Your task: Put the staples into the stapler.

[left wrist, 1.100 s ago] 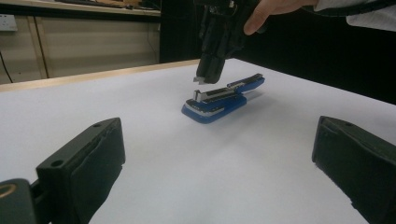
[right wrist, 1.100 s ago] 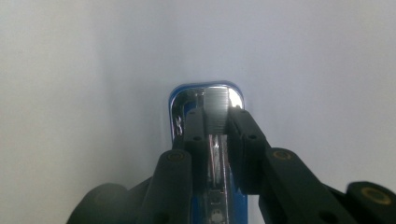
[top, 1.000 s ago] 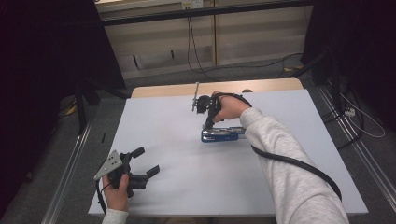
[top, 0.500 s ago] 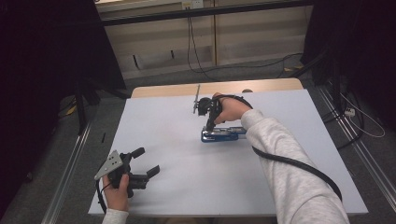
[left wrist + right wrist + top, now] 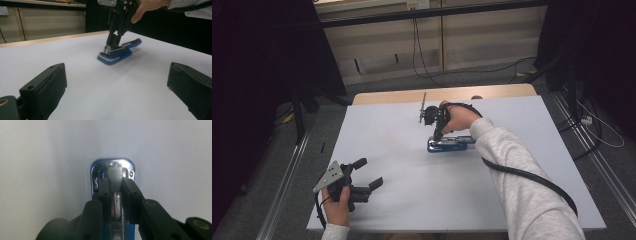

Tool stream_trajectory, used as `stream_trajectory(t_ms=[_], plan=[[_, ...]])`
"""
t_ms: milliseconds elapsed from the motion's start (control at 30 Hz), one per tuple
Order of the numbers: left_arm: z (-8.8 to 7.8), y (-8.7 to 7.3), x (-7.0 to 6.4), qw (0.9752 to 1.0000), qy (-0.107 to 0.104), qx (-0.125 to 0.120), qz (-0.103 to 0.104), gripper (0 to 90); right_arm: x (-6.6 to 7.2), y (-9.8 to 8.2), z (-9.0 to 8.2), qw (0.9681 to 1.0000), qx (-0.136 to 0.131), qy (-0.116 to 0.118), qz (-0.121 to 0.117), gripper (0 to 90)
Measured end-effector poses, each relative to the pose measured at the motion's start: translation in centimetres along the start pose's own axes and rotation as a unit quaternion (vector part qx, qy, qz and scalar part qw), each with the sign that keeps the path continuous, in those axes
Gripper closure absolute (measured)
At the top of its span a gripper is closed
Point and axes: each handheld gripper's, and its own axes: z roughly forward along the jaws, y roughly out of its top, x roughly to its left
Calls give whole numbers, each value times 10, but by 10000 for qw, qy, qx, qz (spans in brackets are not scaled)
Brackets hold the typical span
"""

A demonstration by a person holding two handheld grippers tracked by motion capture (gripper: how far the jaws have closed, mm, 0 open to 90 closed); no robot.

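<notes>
A blue stapler (image 5: 451, 144) with a chrome top lies flat on the white table (image 5: 412, 205), a little right of the middle. My right gripper (image 5: 435, 136) points steeply down at the stapler's left end. In the right gripper view its jaws are shut on the narrow metal part of the stapler (image 5: 113, 167), the right gripper (image 5: 115, 182) pinching it from both sides. The left gripper view shows the same stapler (image 5: 117, 52) with the right gripper (image 5: 111, 42) standing on it. My left gripper (image 5: 368, 174) rests low near the front left corner, open and holding nothing, as the left gripper (image 5: 117, 75) view confirms.
A wooden strip (image 5: 442, 93) runs along the table's far edge. Metal rails (image 5: 287, 175) flank the table on the floor. Cables (image 5: 427, 65) lie on the floor beyond it. The right arm's sleeve (image 5: 522, 185) and black cable cross the table's right half.
</notes>
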Motion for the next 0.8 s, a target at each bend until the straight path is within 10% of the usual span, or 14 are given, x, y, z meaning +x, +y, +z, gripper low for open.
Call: stream_trajectory(t_ms=[500,800], plan=[[2,0,1,10000,-20,51,3,26,1,-10,-7,9988,-394,-97,270,615],[14,4,-1,9998,-70,150,-75,25,4,-58,-23,9877,-1217,-222,958,462]])
